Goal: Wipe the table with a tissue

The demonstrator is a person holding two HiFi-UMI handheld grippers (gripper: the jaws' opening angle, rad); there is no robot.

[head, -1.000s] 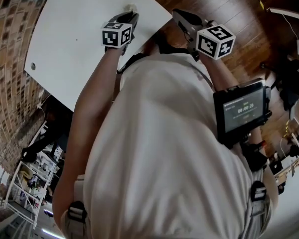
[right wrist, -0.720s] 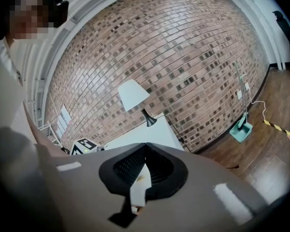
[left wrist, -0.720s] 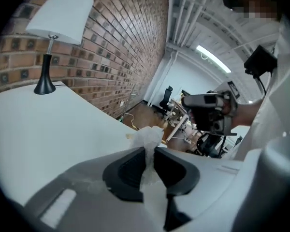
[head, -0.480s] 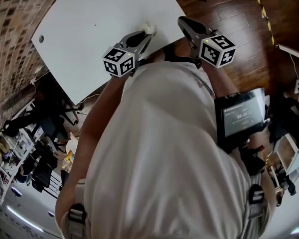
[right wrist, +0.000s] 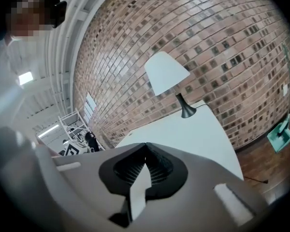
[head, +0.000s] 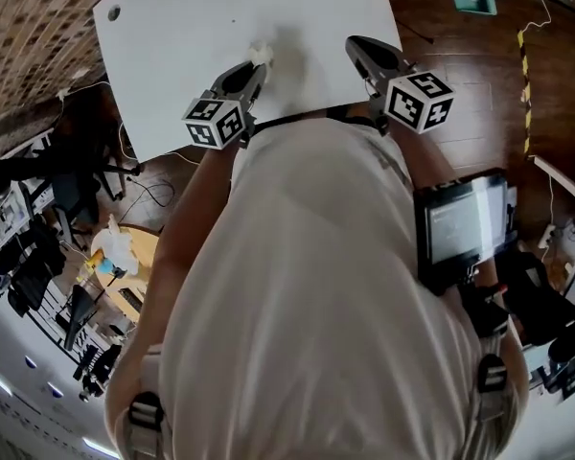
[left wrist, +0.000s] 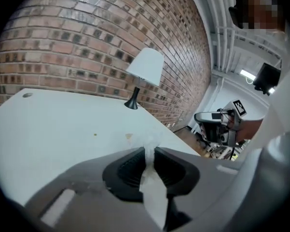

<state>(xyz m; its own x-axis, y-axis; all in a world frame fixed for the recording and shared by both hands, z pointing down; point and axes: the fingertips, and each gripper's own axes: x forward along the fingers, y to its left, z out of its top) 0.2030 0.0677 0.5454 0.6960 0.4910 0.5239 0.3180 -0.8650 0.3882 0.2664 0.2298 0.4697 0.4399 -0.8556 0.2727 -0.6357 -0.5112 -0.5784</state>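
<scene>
Tissue (left wrist: 152, 187) is sitting pinched between the pads of the left gripper (left wrist: 149, 152). The jaws are pressing on the thin white sheet so that only a crumpled tuft is poking out past the tips. That tuft is hanging over the near part of the white table (head: 192, 56), close to the edge by the person's body; whether it is actually touching the top cannot be told. A couple of small brownish specks (left wrist: 129, 137) are lying on the surface just ahead of it. The right gripper (right wrist: 146, 147) is hovering over the same near edge, off to the right, its jaws closed together on nothing and taking no part. Farther off, a white-shaded lamp (left wrist: 144, 67) is standing at the table's far end against a brick wall (left wrist: 77, 37). The risks, as I am reading them from here: so little tissue is showing that the hard jaw tips may end up scraping the top instead of the paper. A thin sheet dragged under pressure may also tear or slip out of the pinch. This close to the edge, a stroke could run off the table.
</scene>
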